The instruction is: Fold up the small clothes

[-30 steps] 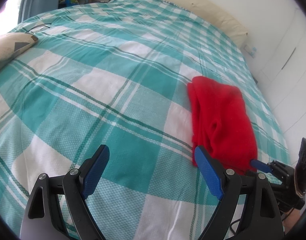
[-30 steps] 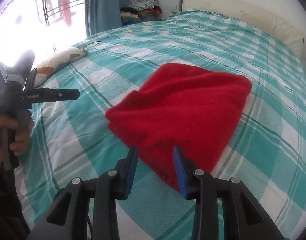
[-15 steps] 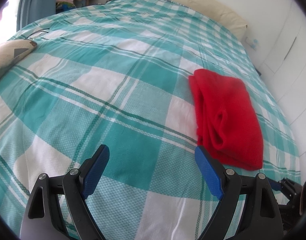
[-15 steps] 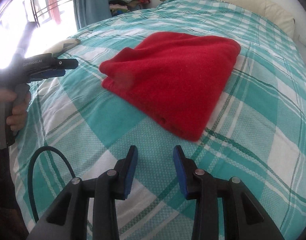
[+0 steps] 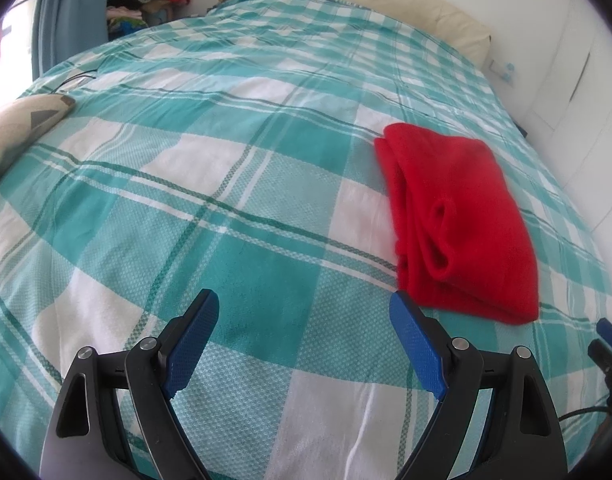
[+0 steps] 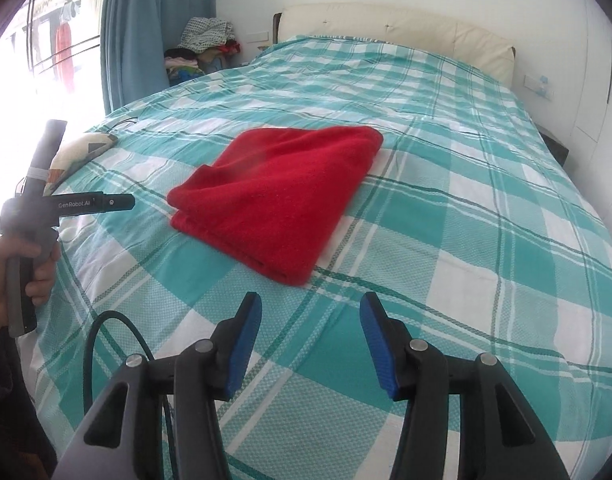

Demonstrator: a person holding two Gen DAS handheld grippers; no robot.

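Observation:
A folded red garment lies flat on the teal-and-white checked bedspread. My left gripper hovers over bare bedspread to the garment's left, jaws wide open and empty. My right gripper is pulled back from the garment's near corner, its jaws opening with nothing between them. In the right wrist view a hand holds the left gripper's handle at the left edge. The right gripper's blue tip shows at the lower right of the left wrist view.
A patterned cushion lies at the bed's left edge. A cream headboard and a clothes pile beside a blue curtain stand at the far end. White wall and cupboards run along the right. A black cable loops near my right gripper.
My right gripper has drawn back from the red garment and risen, and its jaws have widened. The garment stays folded on the bed. The left gripper has barely moved.

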